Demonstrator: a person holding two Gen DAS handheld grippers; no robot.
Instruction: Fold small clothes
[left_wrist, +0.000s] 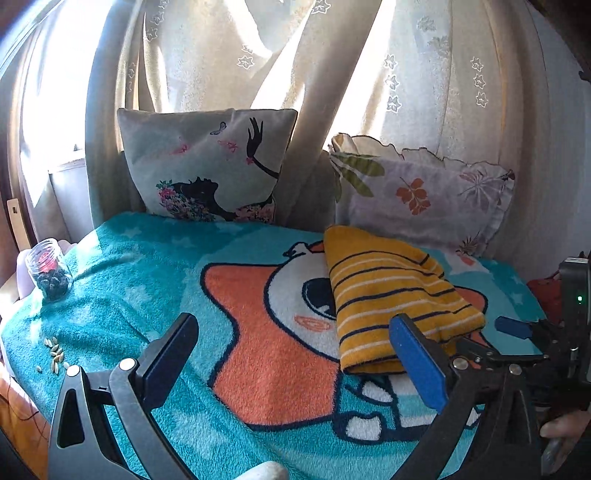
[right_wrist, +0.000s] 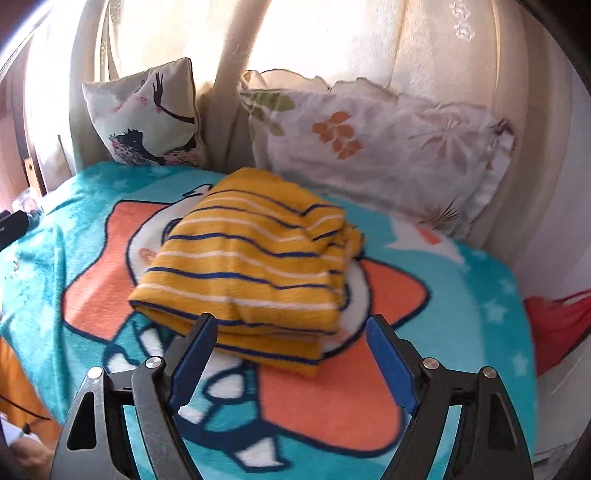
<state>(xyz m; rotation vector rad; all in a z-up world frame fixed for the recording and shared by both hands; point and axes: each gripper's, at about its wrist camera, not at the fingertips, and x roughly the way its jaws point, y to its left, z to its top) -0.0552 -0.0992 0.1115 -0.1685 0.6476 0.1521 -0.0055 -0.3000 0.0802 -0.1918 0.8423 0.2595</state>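
Both grippers, left (left_wrist: 295, 354) and right (right_wrist: 293, 350), spread their fingers (empty) before one folded striped garment (right_wrist: 251, 266), two pillows behind.

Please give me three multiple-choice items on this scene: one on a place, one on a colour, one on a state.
1. Where does the striped garment lie?
A. on the blanket
B. on a pillow
C. in the jar

2. Which colour is the garment's ground?
A. green
B. yellow
C. grey

3. How is the garment?
A. spread flat
B. hanging
C. folded

1 A: it rests on the cartoon blanket, before the pillows.
2 B: yellow, with dark and white stripes.
3 C: stacked layers show at its near edge.
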